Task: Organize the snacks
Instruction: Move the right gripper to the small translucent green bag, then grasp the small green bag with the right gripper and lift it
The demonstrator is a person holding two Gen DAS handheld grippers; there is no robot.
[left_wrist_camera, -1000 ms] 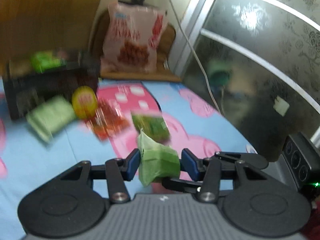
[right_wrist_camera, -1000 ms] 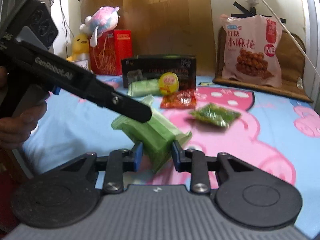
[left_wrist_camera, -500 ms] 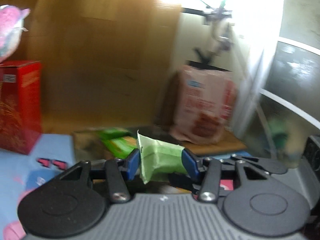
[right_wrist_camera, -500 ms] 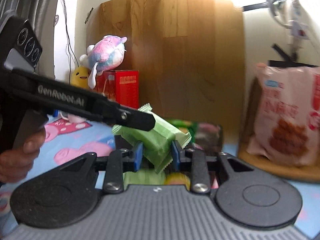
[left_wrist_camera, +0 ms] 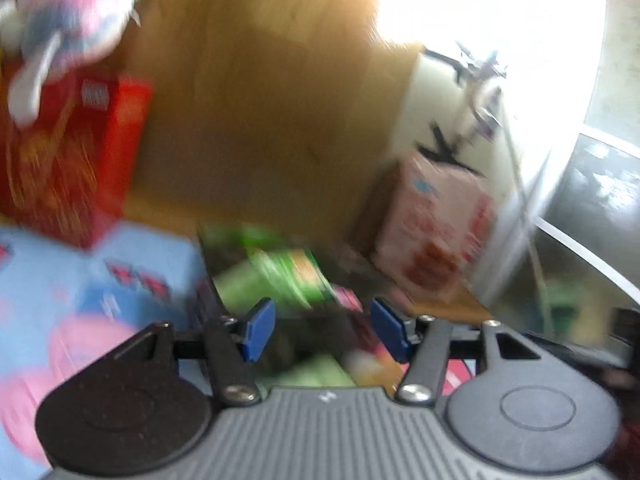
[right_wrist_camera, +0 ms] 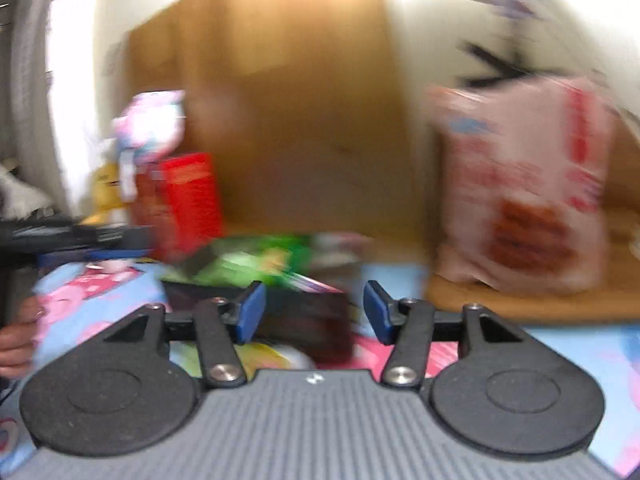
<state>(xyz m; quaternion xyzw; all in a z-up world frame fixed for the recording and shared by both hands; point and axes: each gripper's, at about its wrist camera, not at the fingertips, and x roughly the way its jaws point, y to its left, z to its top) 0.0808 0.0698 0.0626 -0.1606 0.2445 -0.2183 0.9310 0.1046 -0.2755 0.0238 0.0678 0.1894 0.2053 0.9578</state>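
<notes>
— Both grippers are letting go: the left gripper has its jaws opening with nothing pressed between the blue pads, and the right gripper is opening too, just as bare.

— So where are the snacks?

— Green packets lie in the dark box straight ahead of the right gripper; the left view shows the same green packets just beyond its fingertips. Blur hides whether they have settled flat. Something yellow and round sits on the blue-and-pink sheet in front of the box.

— How would those packets handle?

— My guess is light and soft, crinkly film with air inside, so they slip and squash easily. I would pinch one across its narrow width near a sealed end, gently, not on the puffed middle.

— And the big pink bag?

— Propped upright at the back, well apart from the box. Likely bulky but light; take it by the top seam.
</notes>
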